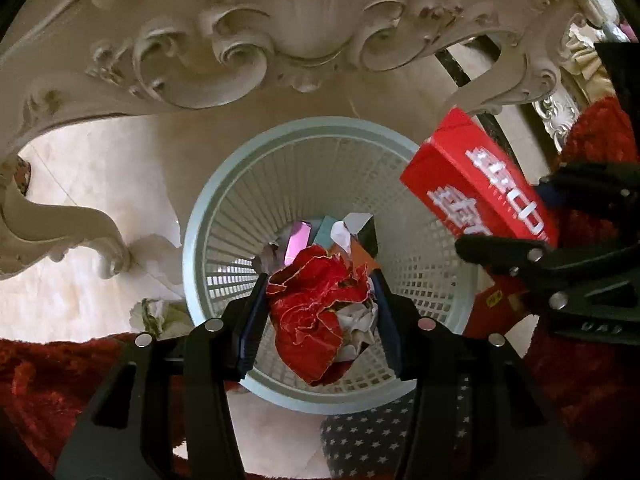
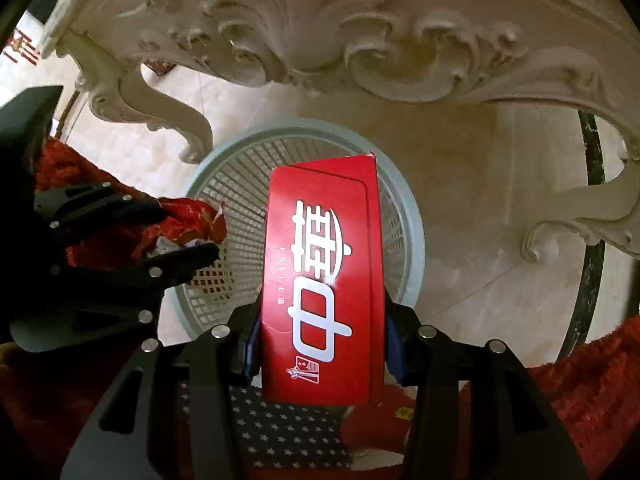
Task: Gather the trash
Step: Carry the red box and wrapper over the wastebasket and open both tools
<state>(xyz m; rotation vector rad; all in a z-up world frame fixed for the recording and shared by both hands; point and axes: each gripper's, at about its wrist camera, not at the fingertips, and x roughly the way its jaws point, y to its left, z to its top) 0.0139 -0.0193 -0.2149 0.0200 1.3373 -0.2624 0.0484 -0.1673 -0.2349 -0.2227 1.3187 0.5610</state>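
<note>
A: Report the fixed surroundings first.

B: I see an ornate carved cream table spanning the far side of both wrist views, with a curled leg at the left and at the right. Beneath it is a pale tiled floor. A red shaggy fabric fills the near corners, and a dark star-patterned cloth lies at the near edge, just beside the bin.

A: Receptacle?

B: A pale blue slatted wastebasket stands on the floor below the table edge. Both tools point down toward its mouth. It already contains a pink carton, other box ends and white paper; I cannot identify them further.

A: Right-hand tool status.

B: My right gripper is clamped across the near end of a red carton printed with large white characters. The blue pads press on both long sides. The carton stands lengthwise away from the camera, its far end over the wastebasket rim.

A: Left-hand tool status.

B: My left gripper is clamped on a crumpled red wrapper with white paper bunched into it. The wad sits between the fingers, above the basket's opening, to the left of the carton.
</note>
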